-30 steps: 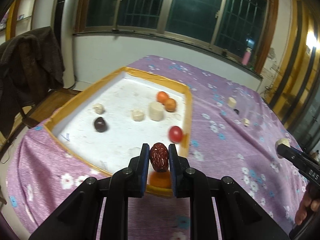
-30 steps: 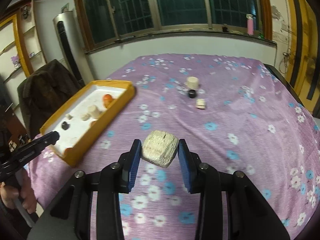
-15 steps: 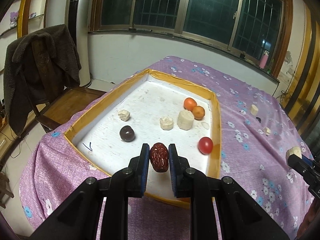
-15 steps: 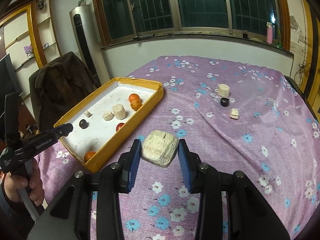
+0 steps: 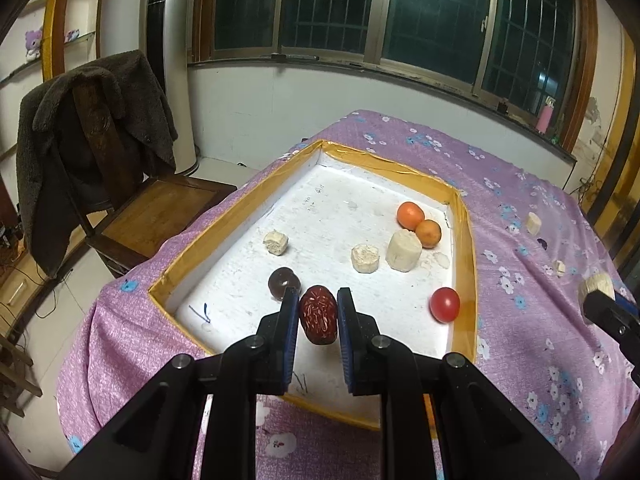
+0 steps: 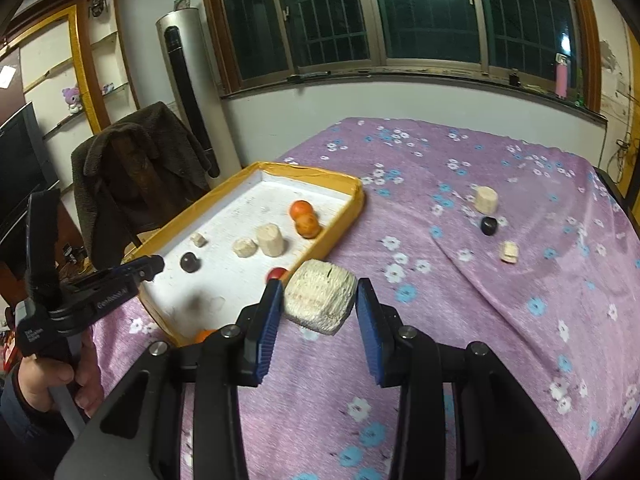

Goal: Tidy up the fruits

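My left gripper point(image 5: 318, 314) is shut on a wrinkled red date point(image 5: 319, 314), held over the near end of the yellow-rimmed white tray point(image 5: 224, 216). In the tray lie two oranges point(image 5: 410, 215), a red tomato point(image 5: 445, 305), a dark round fruit point(image 5: 282, 281) and pale banana chunks point(image 5: 404, 245). My right gripper point(image 6: 318, 304) is shut on a pale ridged banana chunk point(image 6: 320, 301), held above the purple cloth beside the tray's right rim point(image 6: 344, 220). The left gripper point(image 6: 132, 276) shows at the left of the right wrist view, held by a hand point(image 6: 60, 380).
On the flowered purple cloth point(image 6: 480, 280) lie a pale chunk point(image 6: 486, 199), a dark fruit point(image 6: 489, 225) and a small pale piece point(image 6: 509, 251). A wooden chair with a dark coat point(image 5: 92, 152) stands left of the table. A tower fan point(image 5: 168, 92) stands by the window wall.
Both grippers have travelled to the left across the table with their loads. The left one now hangs further over the tray's interior; the right one has come up beside the tray's right rim.
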`<state>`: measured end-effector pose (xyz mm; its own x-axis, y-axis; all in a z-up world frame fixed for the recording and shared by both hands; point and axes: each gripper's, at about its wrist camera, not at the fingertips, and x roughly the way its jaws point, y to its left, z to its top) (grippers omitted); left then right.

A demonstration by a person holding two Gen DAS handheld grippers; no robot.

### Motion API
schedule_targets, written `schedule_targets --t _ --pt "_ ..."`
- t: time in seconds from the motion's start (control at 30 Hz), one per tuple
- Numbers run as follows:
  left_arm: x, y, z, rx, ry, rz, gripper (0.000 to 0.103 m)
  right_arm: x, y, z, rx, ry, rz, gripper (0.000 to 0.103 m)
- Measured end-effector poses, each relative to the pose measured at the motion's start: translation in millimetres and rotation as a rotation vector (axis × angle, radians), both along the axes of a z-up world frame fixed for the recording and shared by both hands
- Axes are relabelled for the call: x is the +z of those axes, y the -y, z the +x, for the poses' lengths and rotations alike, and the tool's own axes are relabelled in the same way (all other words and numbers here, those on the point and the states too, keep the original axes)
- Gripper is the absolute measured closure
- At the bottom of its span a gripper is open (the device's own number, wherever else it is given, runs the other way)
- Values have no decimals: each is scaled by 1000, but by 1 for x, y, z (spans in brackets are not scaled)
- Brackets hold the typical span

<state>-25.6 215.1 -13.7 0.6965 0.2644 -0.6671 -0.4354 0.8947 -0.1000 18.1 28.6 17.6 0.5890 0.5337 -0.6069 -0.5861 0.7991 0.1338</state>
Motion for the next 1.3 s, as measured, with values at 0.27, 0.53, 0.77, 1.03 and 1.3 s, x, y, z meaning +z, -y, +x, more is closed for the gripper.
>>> schedule_targets --t 0.27,0.53,0.77,1.03,1.3 --pt "-2 -5 9 5 -19 20 86 3 -30 10 46 9 -6 64" --pt "-3 -17 14 30 -42 29 86 -6 -55 21 76 -14 -36 64" --pt "-4 -28 20 41 -63 42 86 -13 -71 19 109 -24 -54 64" --pt "-5 -42 20 69 -71 35 86 -13 -84 20 129 -19 -70 64" --pt "-6 -33 26 35 -76 35 86 -16 -95 31 129 -20 -88 64"
